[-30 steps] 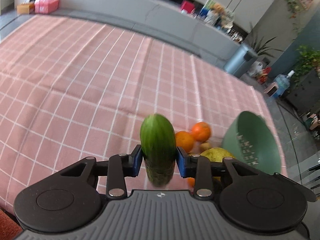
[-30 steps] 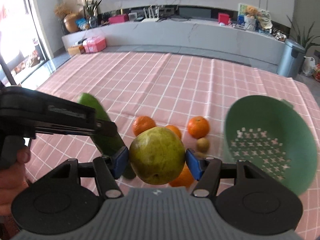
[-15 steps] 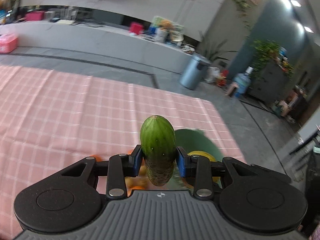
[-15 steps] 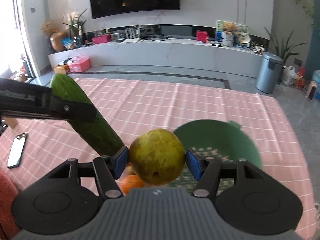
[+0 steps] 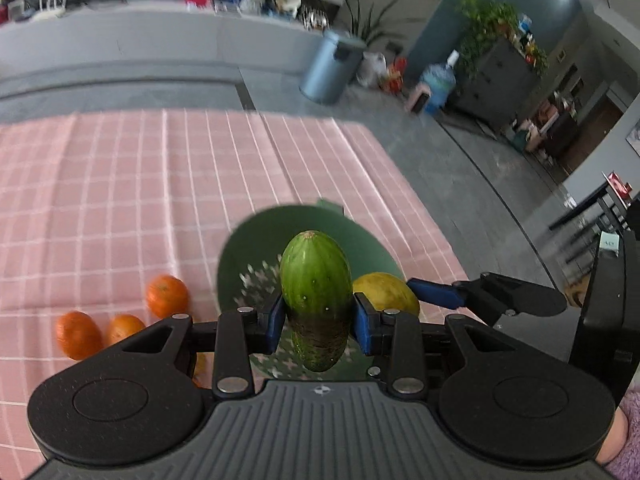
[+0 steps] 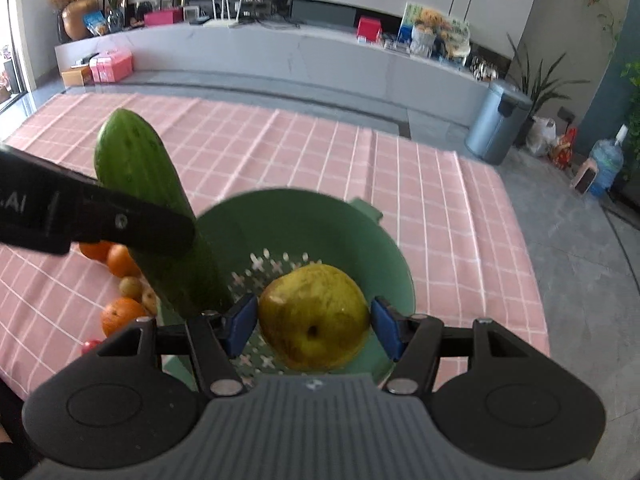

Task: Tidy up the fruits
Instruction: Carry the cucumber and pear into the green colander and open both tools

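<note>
My left gripper (image 5: 316, 316) is shut on a green cucumber (image 5: 315, 280), held above a green colander (image 5: 256, 252). My right gripper (image 6: 312, 322) holds a yellow-green pear (image 6: 314, 316) over the same colander (image 6: 304, 220); its blue pads stand slightly off the pear's sides. The cucumber (image 6: 140, 168) and the left gripper's black finger (image 6: 92, 216) show at left in the right wrist view. The pear (image 5: 386, 294) and a right fingertip (image 5: 436, 292) show beside the cucumber in the left wrist view.
Several oranges (image 5: 166, 296) and small brownish fruits (image 6: 130, 286) lie on the pink checked tablecloth (image 5: 120, 184) left of the colander. The table's right edge (image 5: 432, 216) runs close to the colander. A grey bin (image 6: 496, 128) stands on the floor beyond.
Both grippers moved right and over the colander with their fruit. The colander now lies directly under the cucumber and pear. The right pads look slightly wider around the pear.
</note>
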Motion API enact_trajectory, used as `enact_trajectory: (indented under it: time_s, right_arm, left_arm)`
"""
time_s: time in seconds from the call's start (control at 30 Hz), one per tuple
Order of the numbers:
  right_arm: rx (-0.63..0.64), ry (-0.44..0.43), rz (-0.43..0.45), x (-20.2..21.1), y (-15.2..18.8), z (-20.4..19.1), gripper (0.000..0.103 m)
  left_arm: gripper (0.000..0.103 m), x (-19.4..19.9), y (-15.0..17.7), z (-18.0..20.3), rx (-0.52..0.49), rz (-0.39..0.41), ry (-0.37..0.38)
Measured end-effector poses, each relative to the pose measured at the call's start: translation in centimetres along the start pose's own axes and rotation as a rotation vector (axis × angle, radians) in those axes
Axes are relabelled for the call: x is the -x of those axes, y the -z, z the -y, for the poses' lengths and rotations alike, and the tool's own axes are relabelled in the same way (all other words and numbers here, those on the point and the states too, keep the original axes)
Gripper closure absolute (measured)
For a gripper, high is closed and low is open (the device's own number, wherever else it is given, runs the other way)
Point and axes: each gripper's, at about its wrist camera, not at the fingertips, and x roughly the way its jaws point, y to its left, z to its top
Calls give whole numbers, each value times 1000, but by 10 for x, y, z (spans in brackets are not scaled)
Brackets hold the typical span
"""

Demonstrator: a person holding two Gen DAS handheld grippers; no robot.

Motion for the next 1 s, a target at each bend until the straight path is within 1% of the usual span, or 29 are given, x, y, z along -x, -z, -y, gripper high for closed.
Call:
enact_trajectory:
  time_s: [0.1,0.23,0.3,0.47,0.6,0.8,0.87,0.93,1.0]
  right_arm:
    - [-13,-22,-39,-13,3,5,44]
    - [1,-33,-78,-30,2,3,44]
    - [11,-29,-92,-37,2,2,44]
    - [19,-20,-115,-53,1,1,44]
    - [27,-15,-122,-62,-2,1,44]
    - [21,-25,-131,-79,-4,2,44]
    - [27,-21,-118,-80,-5,1,44]
    - [34,-16,-117,-81,-7,-1,44]
    - [54,-9,-116,-81,-9,-4,44]
  left_arm:
    - [63,-13,0,-2,-4,-45,9]
    - [63,-28,-3,-9,7,-86,21]
    - [63,-38,-4,-13,23,-110,16]
    - [63,-51,-6,-21,34,-137,-2]
    - [63,-56,-12,-28,71,-140,3]
    - [62,-65,-17,-37,126,-139,-9]
    - [61,-67,-19,-38,138,-140,-16]
    - [60,-69,-19,-39,141,-141,-29]
    - [59,-73,-19,-38,141,-144,-60]
